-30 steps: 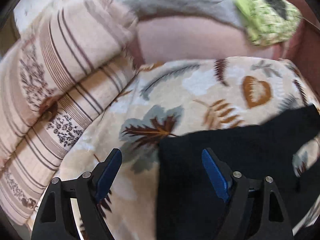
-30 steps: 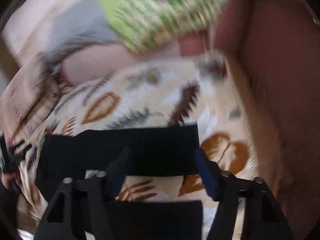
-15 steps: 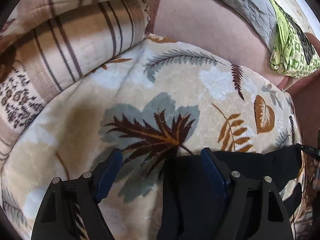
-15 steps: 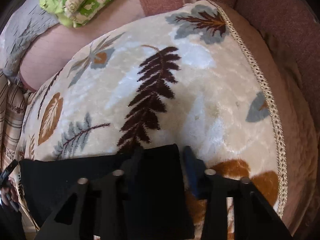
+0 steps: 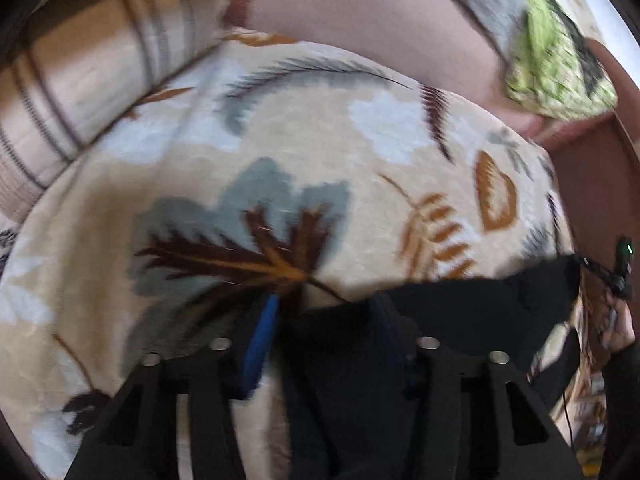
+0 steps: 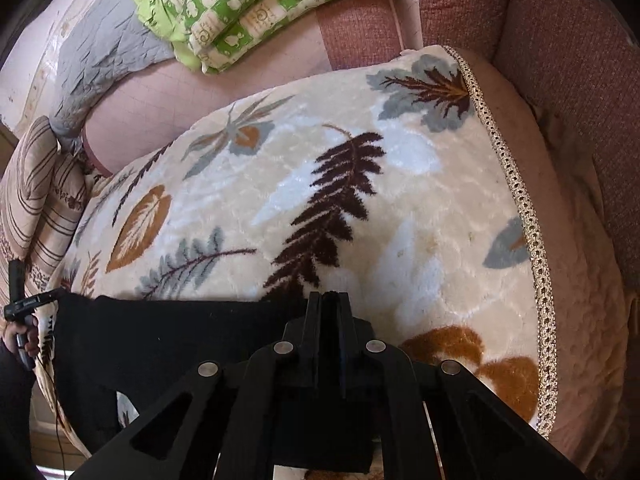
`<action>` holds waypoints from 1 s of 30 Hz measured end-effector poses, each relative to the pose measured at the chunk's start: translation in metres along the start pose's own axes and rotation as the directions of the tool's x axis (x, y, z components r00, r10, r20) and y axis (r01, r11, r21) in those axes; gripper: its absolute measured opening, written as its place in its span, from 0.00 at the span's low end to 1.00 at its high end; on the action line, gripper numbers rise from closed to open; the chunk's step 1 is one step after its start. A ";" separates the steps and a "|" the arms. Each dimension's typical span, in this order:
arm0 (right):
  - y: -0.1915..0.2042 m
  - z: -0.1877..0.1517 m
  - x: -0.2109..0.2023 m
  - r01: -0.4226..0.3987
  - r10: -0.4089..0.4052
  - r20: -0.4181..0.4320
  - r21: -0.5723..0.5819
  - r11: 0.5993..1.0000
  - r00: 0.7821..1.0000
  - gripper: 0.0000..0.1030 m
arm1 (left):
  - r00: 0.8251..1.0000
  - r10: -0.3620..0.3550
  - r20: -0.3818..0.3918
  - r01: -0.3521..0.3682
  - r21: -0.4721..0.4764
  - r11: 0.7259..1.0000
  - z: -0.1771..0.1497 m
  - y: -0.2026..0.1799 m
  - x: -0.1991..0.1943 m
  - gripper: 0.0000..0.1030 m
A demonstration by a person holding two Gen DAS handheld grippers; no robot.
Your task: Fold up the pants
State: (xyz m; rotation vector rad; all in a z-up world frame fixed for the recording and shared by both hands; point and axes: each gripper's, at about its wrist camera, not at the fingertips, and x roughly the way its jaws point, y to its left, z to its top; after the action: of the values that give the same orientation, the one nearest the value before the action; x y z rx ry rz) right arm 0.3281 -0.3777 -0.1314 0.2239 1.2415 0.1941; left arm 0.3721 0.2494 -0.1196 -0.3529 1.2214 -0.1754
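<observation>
Work surface is a plush cream blanket [image 6: 400, 208] printed with brown, grey and ochre leaves, edged on the right by a braided gold trim [image 6: 524, 208]. It lies over a pink-brown upholstered sofa [image 6: 560, 40], whose back and arm rise behind and to the right of it. On the seat beyond the blanket: a folded green-and-white patterned cloth [image 6: 248, 12] resting partly on a grey quilted cover [image 6: 100, 52], with bare pink seat cushion between these and the blanket. At the left, a beige striped cushion [image 6: 36, 208] butts against the blanket's edge. The black pants [image 6: 160, 344] lie flat along the blanket's near edge, their upper hem running almost straight across the right wrist view. The right gripper [image 6: 329, 300] is clenched on that hem at its right end; a sliver of black fabric shows between the closed pads. The left gripper [image 5: 326, 312], blurred in its own view, sits at the left end of the same hem; its jaws have just been closing, black cloth lies between the fingers, the left blue pad [image 5: 260, 340] stands at the fabric's edge, but the blur leaves it unclear whether the pads already press on it. In the right wrist view a hand [image 6: 20, 336] on a black handle shows at the far left, beside the pants' corner. Daylight falls from the upper side; a light patterned wall [image 6: 36, 40] is visible behind the sofa.
</observation>
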 end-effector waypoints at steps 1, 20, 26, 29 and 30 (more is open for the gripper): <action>0.002 0.000 0.002 0.000 0.000 0.001 0.000 1.000 1.000 0.05 | 1.000 0.002 -0.007 -0.002 0.011 1.000 -0.001 -0.001 0.001 0.26; 0.039 -0.074 -0.077 0.023 0.009 0.124 -0.256 0.967 0.992 0.04 | 0.953 0.060 0.296 -0.131 0.228 0.965 -0.143 -0.057 -0.132 0.06; 0.049 -0.154 -0.118 -0.002 0.050 0.124 -0.361 0.932 0.991 0.04 | 0.927 0.001 0.374 -0.141 0.346 0.928 -0.241 -0.067 -0.160 0.06; 0.044 -0.185 -0.120 0.004 0.036 0.102 -0.367 0.930 0.994 0.04 | 0.945 0.016 0.326 -0.134 0.344 0.929 -0.270 -0.048 -0.149 0.06; 0.041 -0.192 -0.119 0.009 0.028 0.095 -0.363 0.932 0.995 0.04 | 0.952 0.027 0.306 -0.136 0.342 0.930 -0.279 -0.040 -0.144 0.06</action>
State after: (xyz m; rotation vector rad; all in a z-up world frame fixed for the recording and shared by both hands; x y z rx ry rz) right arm 0.1078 -0.3581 -0.0703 -0.0816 1.0836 0.4122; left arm 0.0640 0.2102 -0.0602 -0.0036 0.8808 -0.2594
